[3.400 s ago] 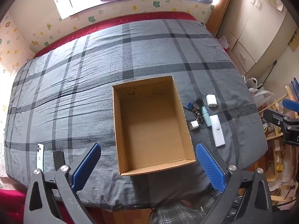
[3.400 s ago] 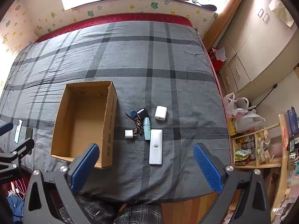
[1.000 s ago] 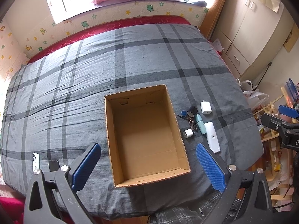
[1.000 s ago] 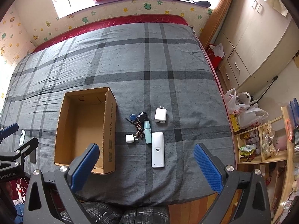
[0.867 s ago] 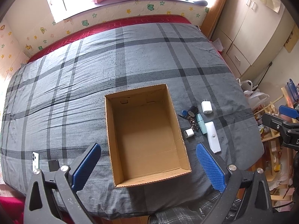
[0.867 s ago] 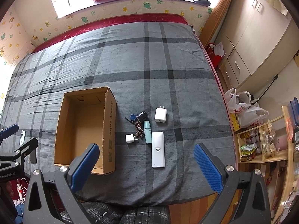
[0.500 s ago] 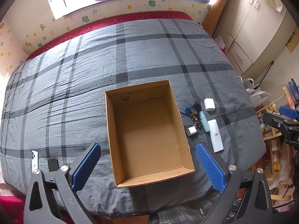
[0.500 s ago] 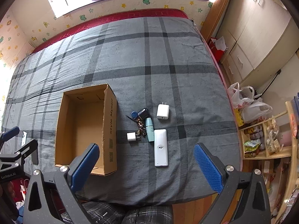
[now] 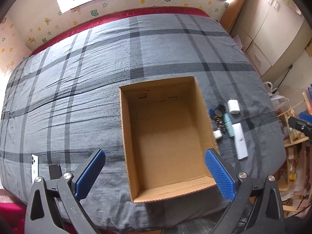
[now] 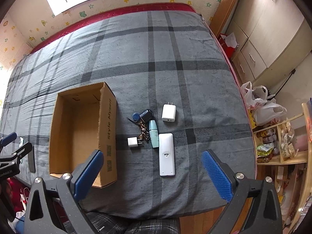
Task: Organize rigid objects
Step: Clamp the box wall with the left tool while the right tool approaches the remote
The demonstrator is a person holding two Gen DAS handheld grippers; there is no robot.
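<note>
Both claws [image 9: 155,172] [image 10: 154,172] wide above bed [image 10: 195,78]

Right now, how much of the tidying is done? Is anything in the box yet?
Nothing is done yet. The cardboard box is empty. Nothing is in hand either: the left gripper and right gripper are both open. Still left on the blanket: the white remote, teal tube, keys, big charger and small charger.

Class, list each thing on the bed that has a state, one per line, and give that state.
Box: open, empty.
Remote: flat, outside box.
Large charger: flat, prongs out.
Small charger: beside box.
Keys: outside box.
Left gripper: open, empty.
Right gripper: open, empty.
</note>
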